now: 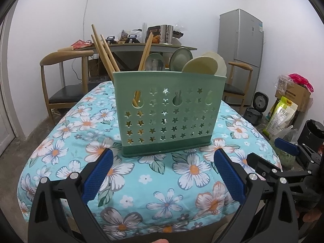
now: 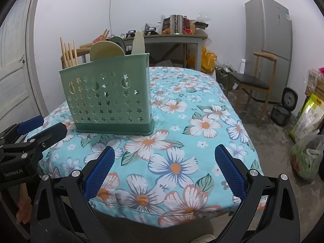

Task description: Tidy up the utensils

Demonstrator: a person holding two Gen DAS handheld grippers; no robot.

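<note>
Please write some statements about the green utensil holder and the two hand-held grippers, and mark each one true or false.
1. The green utensil holder stands upright on the floral cloth. True.
2. The chopsticks lie flat on the cloth. False: they stand in the holder.
3. The left hand-held gripper is open and empty. True.
4. The right hand-held gripper grips a spoon. False: it is open and holds nothing.
5. Spoons stick out of the holder's top. True.

Green star-punched holder (image 1: pixel 169 113); turquoise floral cloth (image 1: pixel 162 182); spoons (image 1: pixel 199 65) seemingly cream.
</note>
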